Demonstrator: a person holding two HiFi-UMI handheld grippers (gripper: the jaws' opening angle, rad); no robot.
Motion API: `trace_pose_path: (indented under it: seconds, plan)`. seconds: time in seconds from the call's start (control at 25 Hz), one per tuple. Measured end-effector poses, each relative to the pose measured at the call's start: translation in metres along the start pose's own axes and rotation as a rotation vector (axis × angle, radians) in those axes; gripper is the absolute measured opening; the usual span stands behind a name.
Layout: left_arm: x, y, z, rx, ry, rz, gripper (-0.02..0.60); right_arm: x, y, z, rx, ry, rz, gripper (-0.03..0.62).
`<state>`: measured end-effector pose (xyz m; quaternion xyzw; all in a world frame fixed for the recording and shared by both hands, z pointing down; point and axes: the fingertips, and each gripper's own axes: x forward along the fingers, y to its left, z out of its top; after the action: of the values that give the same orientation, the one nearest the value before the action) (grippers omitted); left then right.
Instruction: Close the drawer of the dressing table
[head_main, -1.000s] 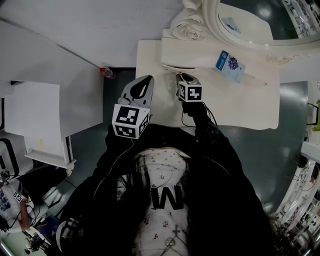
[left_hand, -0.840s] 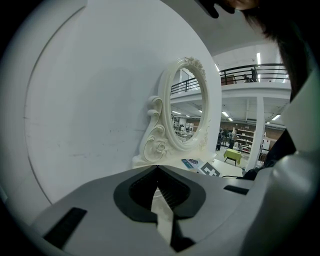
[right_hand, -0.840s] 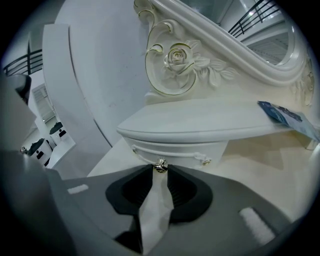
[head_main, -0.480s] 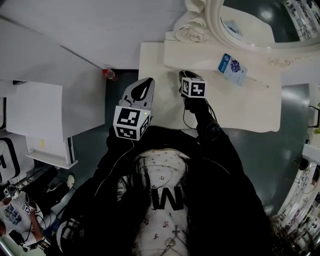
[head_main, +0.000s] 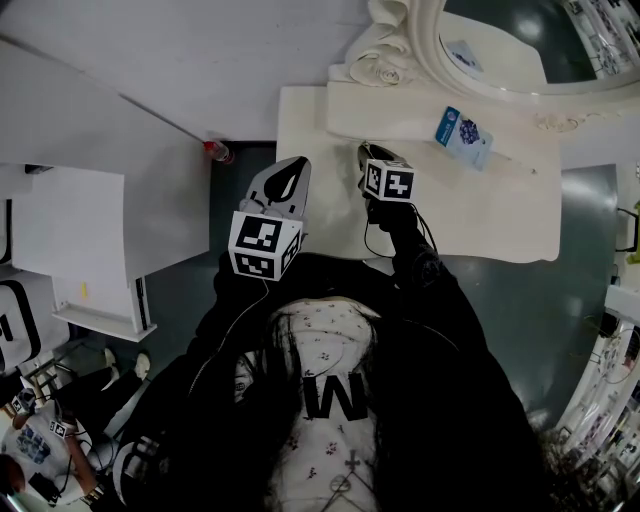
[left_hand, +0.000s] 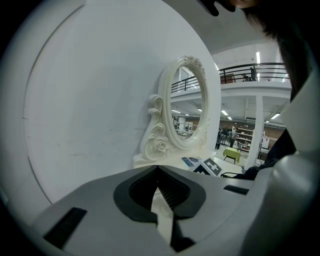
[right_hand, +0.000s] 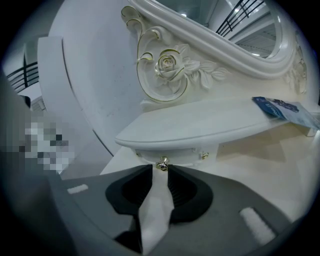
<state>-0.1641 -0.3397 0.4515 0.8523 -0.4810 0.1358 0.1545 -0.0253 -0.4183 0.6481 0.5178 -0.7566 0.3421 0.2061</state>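
The dressing table (head_main: 500, 215) stands against the white wall, with its oval mirror (head_main: 520, 40) along the back edge. Below the mirror a raised shelf (right_hand: 210, 125) runs along the back of the tabletop. The drawer (right_hand: 182, 152) is the small one tucked under that shelf's left end, near the table's back left corner. Its front sits beneath the shelf's overhang, and I cannot tell whether it is fully home.

Your right gripper (right_hand: 161, 167) points straight at the drawer. Its jaws are drawn in to a narrow gap and appear to pinch the gold knob (right_hand: 161, 163) at their very tips. Your left gripper (head_main: 292, 165) hangs over the table's left edge, jaws closed on nothing (idle, in my judgement). A blue packet (head_main: 462, 132) lies on the shelf towards its right end, well apart from the work.

Risks noted:
- The hold on the knob is at the tips only, so a push off the drawer's line could let it slip free and leave the drawer ajar.
- A skewed push may bind the drawer in its opening.
- If you raise your right wrist, the jaw tips could strike the shelf's overhang.
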Motion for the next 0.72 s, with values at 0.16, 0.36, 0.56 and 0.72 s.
trace_pose_path:
  seconds: [0.16,0.36,0.56,0.72]
  plan:
    - [0.001,0.001,0.000,-0.005,0.001,-0.005,0.000,-0.015,0.014,0.002,0.012,-0.037,0.042,0.104]
    - [0.003,-0.004,-0.001,-0.005,-0.001,-0.044,0.000,-0.044,0.037,0.014,0.028,-0.101,0.078,0.103]
    - [0.006,-0.009,-0.003,0.005,0.002,-0.098,0.000,-0.079,0.060,0.026,0.041,-0.174,0.096,0.094]
    - [0.007,-0.017,-0.005,0.015,0.006,-0.153,0.000,-0.106,0.071,0.037,0.050,-0.238,0.080,0.089]
